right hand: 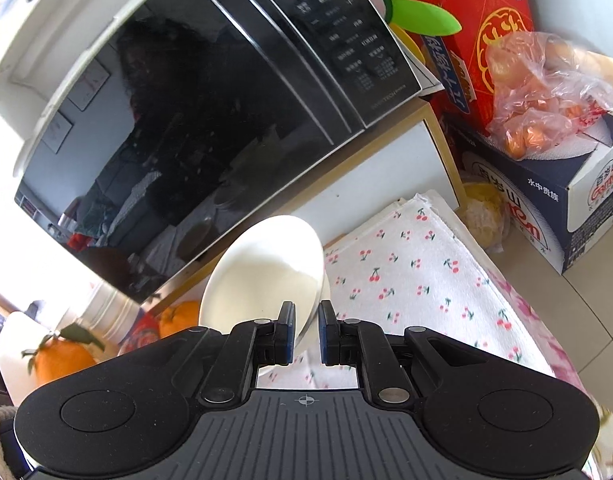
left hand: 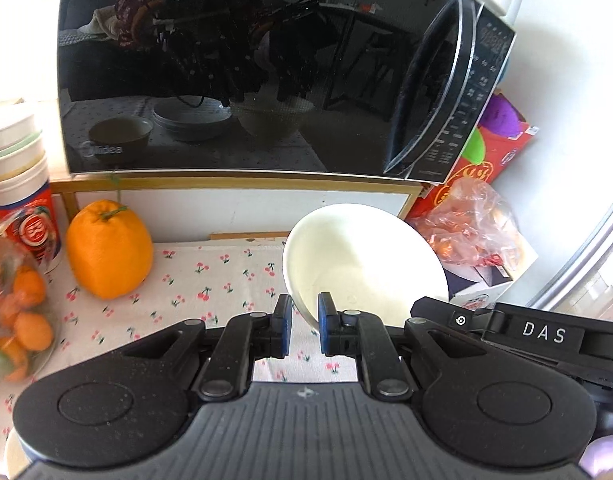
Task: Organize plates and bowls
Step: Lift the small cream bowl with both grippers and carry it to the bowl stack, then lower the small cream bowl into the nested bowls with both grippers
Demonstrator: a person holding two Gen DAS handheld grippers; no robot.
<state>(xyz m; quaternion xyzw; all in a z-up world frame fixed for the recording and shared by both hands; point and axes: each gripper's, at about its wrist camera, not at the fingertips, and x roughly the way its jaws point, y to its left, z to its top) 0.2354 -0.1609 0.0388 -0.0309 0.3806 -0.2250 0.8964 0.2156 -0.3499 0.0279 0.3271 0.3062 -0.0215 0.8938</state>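
Above the cherry-print white tablecloth (right hand: 406,268), one round white ceramic bowl (left hand: 362,264) is hanging tilted, both tongs clenching its rim: the left gripper (left hand: 304,320) and the right gripper (right hand: 306,330). One black glass-fronted microwave (left hand: 242,68) is standing behind, two large oranges (right hand: 62,356) nearby.
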